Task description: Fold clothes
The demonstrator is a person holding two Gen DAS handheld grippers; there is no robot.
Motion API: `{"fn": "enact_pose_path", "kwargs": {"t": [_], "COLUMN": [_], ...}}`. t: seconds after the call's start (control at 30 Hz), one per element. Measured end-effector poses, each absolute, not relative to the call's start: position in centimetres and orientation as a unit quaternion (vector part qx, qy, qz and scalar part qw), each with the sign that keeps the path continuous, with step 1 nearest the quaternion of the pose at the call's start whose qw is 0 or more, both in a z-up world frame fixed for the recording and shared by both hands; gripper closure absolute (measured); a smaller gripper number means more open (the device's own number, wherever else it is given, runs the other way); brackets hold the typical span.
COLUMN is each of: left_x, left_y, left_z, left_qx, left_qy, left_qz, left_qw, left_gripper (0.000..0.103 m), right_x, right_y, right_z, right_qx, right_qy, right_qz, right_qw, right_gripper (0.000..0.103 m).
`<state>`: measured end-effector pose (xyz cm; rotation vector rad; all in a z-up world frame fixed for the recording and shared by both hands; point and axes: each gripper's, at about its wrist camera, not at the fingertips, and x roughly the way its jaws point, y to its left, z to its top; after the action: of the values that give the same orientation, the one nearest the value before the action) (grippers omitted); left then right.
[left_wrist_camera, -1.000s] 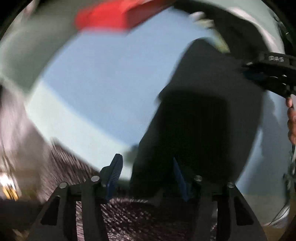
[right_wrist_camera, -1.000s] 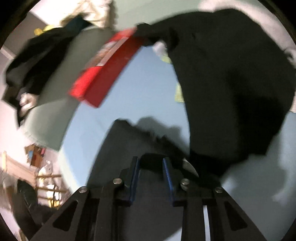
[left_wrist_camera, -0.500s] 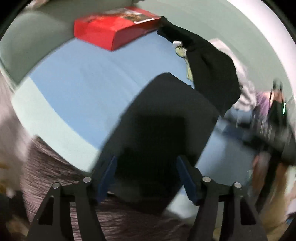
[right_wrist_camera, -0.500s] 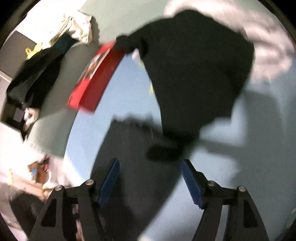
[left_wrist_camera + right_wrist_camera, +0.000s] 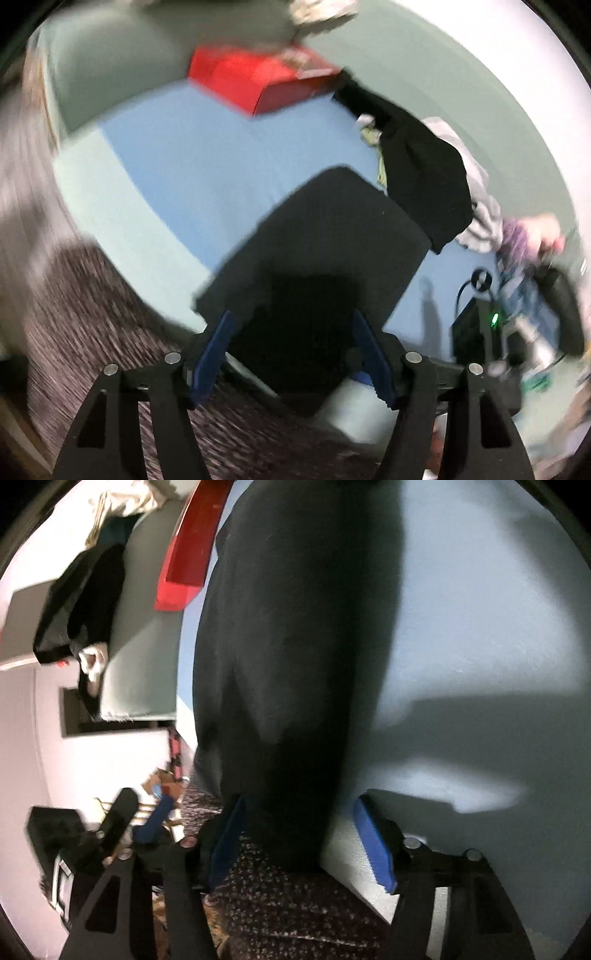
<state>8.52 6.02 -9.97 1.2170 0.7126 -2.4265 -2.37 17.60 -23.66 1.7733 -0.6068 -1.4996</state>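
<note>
- Two gripper views share one big surface: the blue sheet (image 5: pixel 207 155), spread flat. By the left wrist view the red box (image 5: pixel 258 81) sits at its 12 o'clock end, and the patterned rug (image 5: pixel 92 332) runs past the near edge at 7 o'clock.
- Next in size, the black garment (image 5: pixel 332 236) lies flat on the sheet, folded to a long panel. Seen from the left wrist, its long axis runs from 6 o'clock up toward 1 o'clock; from the right wrist it runs nearly straight, 6 to 12 o'clock.
- A heap of other clothes (image 5: pixel 424 173), black over grey, sits at 2 o'clock, just past the panel's far end.
- The left gripper (image 5: pixel 295 350) is released, blue pads wide apart, nothing pinched; the panel's near end shows between them at 12 o'clock.
- The right gripper (image 5: pixel 306 834) has its jaws closing, yet the pads stand clear of the cloth, whose near end (image 5: pixel 288 738) lies in the gap.
- My judgement: both grippers face the same near end, the right one more squarely along the axis, so a further fold would carry this end toward 12 o'clock.
</note>
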Motion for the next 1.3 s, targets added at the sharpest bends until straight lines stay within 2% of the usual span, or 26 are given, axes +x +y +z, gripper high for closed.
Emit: {"fn": "enact_pose_path", "kwargs": {"t": [0.13, 0.17, 0.2, 0.27, 0.3, 0.43, 0.53, 0.7, 0.93, 0.97, 1.0, 1.03, 1.07, 1.13, 1.17, 1.2, 1.3], "left_x": [9.5, 10.0, 10.5, 12.2, 12.7, 12.9, 13.8, 11.5, 6.7, 5.9, 5.3, 4.9, 4.5, 3.9, 3.7, 3.6, 3.4], "left_y": [9.4, 10.0, 10.6, 11.4, 12.2, 15.0, 17.0, 16.6, 14.4, 14.0, 13.6, 13.1, 12.6, 11.2, 10.9, 10.6, 10.2], "left_z": [-7.9, -8.0, -8.1, -8.8, -9.3, -11.7, -12.8, -13.7, -17.0, -17.3, -17.6, -17.6, -17.4, -16.6, -16.3, -16.0, -15.9], "left_qx": [0.395, 0.391, 0.387, 0.39, 0.393, 0.393, 0.366, 0.351, 0.373, 0.377, 0.382, 0.387, 0.394, 0.416, 0.417, 0.419, 0.424], "left_qy": [0.067, 0.021, -0.021, -0.086, -0.108, -0.185, -0.273, -0.294, -0.353, -0.349, -0.345, -0.338, -0.322, -0.262, -0.255, -0.248, -0.243], "left_qz": [-0.903, -0.909, -0.912, -0.909, -0.907, -0.895, -0.879, -0.872, -0.845, -0.846, -0.846, -0.845, -0.846, -0.858, -0.858, -0.859, -0.859], "left_qw": [0.157, 0.145, 0.134, 0.116, 0.11, 0.098, 0.139, 0.175, 0.149, 0.143, 0.141, 0.15, 0.156, 0.151, 0.154, 0.157, 0.156], "left_gripper": [0.034, 0.034, 0.034, 0.034, 0.034, 0.034, 0.034, 0.034, 0.034, 0.036, 0.059, 0.078, 0.087, 0.089, 0.089, 0.09, 0.09], "right_x": [-1.9, -1.8, -1.9, -2.6, -3.1, -5.1, -5.6, -5.8, -6.3, -6.5, -6.5, -6.5, -6.5, -6.8, -7.2, -7.8, -9.8], "right_y": [16.1, 15.7, 15.4, 14.7, 14.4, 13.3, 12.6, 12.6, 14.2, 14.2, 14.5, 14.4, 14.6, 15.5, 16.7, 17.9, 21.3], "right_z": [-22.8, -22.6, -22.5, -21.6, -20.8, -17.9, -16.2, -15.9, -16.6, -16.6, -16.4, -16.2, -15.8, -15.1, -14.8, -14.8, -16.4], "right_qx": [0.688, 0.688, 0.69, 0.685, 0.677, 0.644, 0.632, 0.637, 0.639, 0.637, 0.635, 0.633, 0.629, 0.617, 0.609, 0.605, 0.612], "right_qy": [-0.197, -0.189, -0.185, -0.197, -0.212, -0.264, -0.284, -0.304, -0.344, -0.344, -0.343, -0.337, -0.325, -0.311, -0.307, -0.308, -0.316], "right_qz": [-0.595, -0.598, -0.598, -0.595, -0.593, -0.585, -0.574, -0.552, -0.528, -0.529, -0.532, -0.535, -0.542, -0.56, -0.577, -0.591, -0.615], "right_qw": [0.366, 0.365, 0.363, 0.372, 0.382, 0.416, 0.436, 0.444, 0.442, 0.443, 0.443, 0.446, 0.453, 0.458, 0.449, 0.435, 0.385], "right_gripper": [0.031, 0.046, 0.07, 0.08, 0.082, 0.082, 0.082, 0.082, 0.082, 0.082, 0.082, 0.081, 0.078, 0.058, 0.036, 0.018, 0.014]}}
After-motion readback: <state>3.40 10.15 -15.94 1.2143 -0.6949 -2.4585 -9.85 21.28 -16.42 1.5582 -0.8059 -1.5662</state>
